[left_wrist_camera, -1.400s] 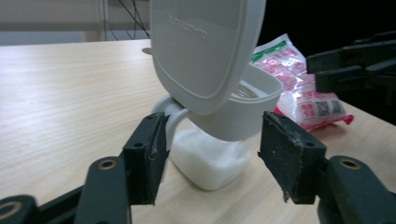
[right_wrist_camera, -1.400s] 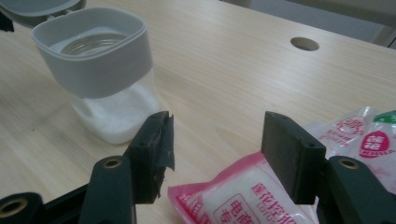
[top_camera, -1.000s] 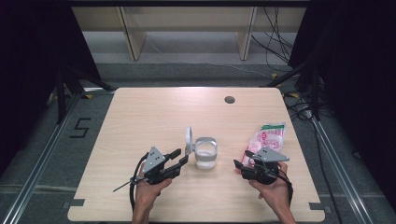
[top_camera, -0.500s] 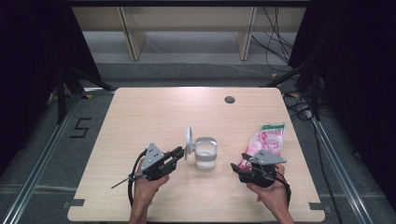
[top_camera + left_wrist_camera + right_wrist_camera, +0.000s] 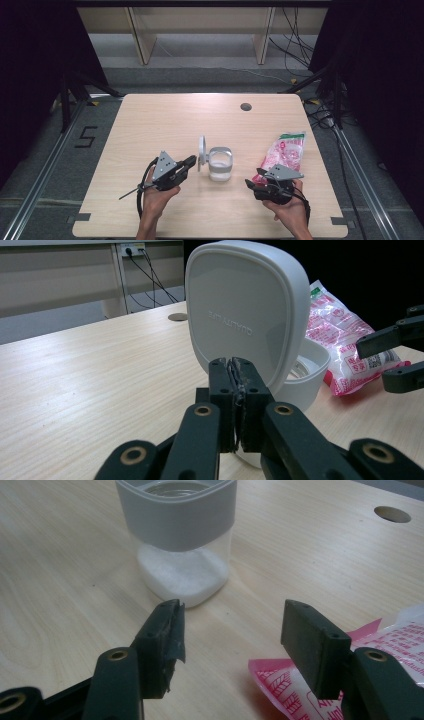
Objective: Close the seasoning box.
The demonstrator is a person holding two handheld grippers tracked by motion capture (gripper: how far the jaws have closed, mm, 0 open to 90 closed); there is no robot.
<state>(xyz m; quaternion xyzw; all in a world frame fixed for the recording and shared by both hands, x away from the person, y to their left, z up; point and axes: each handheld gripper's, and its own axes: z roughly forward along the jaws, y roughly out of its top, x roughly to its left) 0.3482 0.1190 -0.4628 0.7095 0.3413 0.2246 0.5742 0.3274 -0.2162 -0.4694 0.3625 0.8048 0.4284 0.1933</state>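
I'm keeping my left gripper (image 5: 234,371) closed on nothing, just short of the jar's raised lid (image 5: 245,315). My right gripper (image 5: 230,625) is gaping open, the pink bag (image 5: 350,680) under its right jaw, the jar (image 5: 182,540) ahead-left.

Left gripper (image 5: 190,161) now a little back from the jar (image 5: 220,163) and nearer the table's near edge than a second ago; tips just short of the raised lid (image 5: 201,150), jaws pressed together. Right gripper (image 5: 251,186) pulled slightly lower and closer to the person, jaws apart, beside the pink bag (image 5: 284,154).
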